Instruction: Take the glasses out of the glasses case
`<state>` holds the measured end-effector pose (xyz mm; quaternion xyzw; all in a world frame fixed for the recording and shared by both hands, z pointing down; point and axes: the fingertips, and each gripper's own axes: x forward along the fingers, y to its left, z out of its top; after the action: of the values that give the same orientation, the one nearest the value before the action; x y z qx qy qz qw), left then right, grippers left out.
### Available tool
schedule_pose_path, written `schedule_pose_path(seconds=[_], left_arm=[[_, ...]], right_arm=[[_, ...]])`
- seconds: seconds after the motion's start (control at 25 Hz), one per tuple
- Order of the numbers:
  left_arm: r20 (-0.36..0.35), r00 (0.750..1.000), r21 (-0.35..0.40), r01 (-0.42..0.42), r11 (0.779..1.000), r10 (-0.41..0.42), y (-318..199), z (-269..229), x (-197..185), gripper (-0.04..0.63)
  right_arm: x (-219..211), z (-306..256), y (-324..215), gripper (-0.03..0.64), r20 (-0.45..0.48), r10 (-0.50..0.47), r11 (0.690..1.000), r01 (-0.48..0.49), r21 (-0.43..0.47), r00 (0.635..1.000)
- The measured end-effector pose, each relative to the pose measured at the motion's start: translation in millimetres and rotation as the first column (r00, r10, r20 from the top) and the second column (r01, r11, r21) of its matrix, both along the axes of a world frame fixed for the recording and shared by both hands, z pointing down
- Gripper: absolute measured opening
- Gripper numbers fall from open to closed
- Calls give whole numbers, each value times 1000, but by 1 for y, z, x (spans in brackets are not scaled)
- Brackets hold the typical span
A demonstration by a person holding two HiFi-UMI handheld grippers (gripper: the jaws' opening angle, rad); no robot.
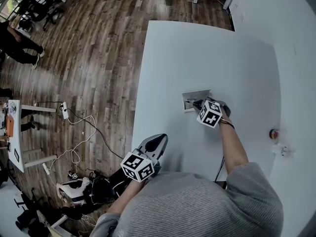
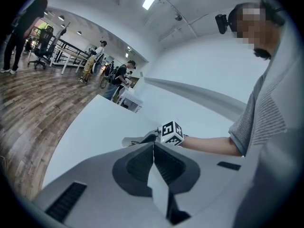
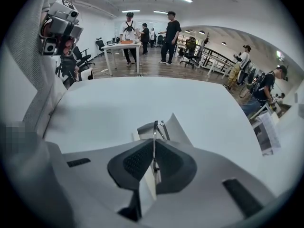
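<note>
Glasses case [image 1: 194,97] lies open mid-bench, white bench [image 1: 207,53] otherwise bare around it. Right hand-held gripper [image 3: 153,144] is down at case, jaws pinched on thin metal frame of glasses [image 3: 155,126]. Grasp made! Glasses sit low, just over case, not clear of it; contact can't be told. Left hand-held gripper [image 2: 153,148] has jaws together, nothing between, near left bench edge, well apart from case. By my read, what's left: lift glasses clear of case.

No text, label, brand, number or sign can be read in any view; nothing legible to record.
</note>
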<state>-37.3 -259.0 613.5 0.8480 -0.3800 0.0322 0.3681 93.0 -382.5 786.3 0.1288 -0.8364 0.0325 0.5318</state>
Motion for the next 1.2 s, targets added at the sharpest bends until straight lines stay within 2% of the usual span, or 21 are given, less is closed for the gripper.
schedule_pose_path(seconds=[0.56,1.2], left_arm=[[-4,1000,34,-13,999,13,9,-12,0,12],[-9,999,99,-38,994,39,28,-33,8,14]], right_arm=[[1,-24,-8,23,21,66,988,-68,141,998],[5,-67,9,23,81,141,949,-158,273,987]])
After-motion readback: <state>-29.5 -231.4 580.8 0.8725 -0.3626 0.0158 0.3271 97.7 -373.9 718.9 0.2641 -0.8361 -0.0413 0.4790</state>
